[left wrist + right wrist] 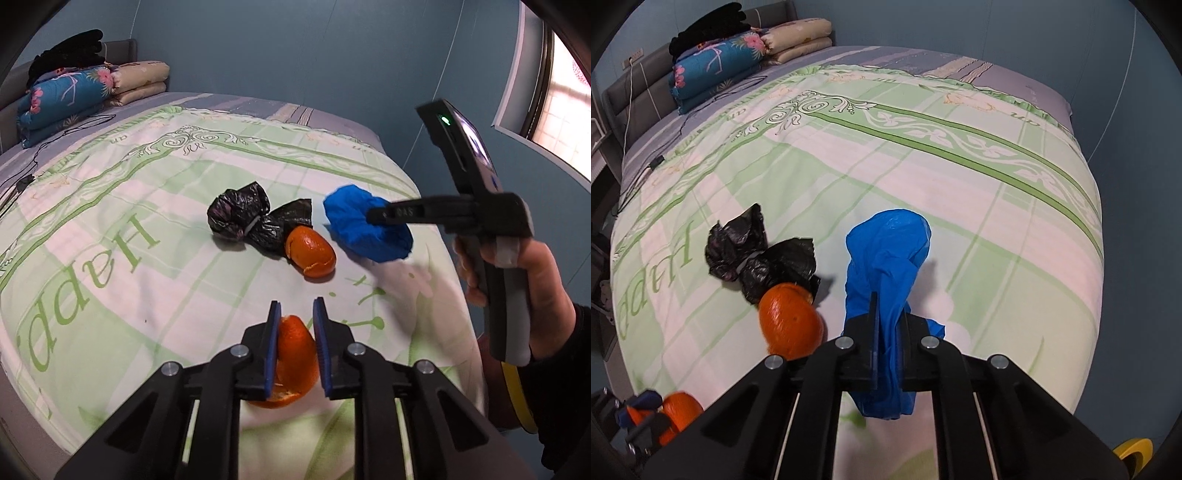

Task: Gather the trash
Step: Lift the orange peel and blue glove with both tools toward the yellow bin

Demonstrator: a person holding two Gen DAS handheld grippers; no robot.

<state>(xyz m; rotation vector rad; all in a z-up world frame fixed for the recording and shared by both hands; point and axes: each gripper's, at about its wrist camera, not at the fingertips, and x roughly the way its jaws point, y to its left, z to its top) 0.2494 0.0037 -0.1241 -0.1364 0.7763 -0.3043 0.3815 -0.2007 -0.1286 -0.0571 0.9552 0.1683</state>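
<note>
Left tongs (297,314) clamped on a piece of orange peel (295,354) above the green-checked bed cover (147,192). Right tongs (891,317) clamped on a crumpled blue plastic bag (886,258), lifted off the bed. A second orange peel (312,256) rests on the cover, touching a knotted black plastic bag (247,221).

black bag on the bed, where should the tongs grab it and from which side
Best guess: pinch the black bag at its cinched middle, where a pale tie narrows it between two puffy lobes. Come from above on the far side, since the loose orange peel rests against its near lobe.
</note>
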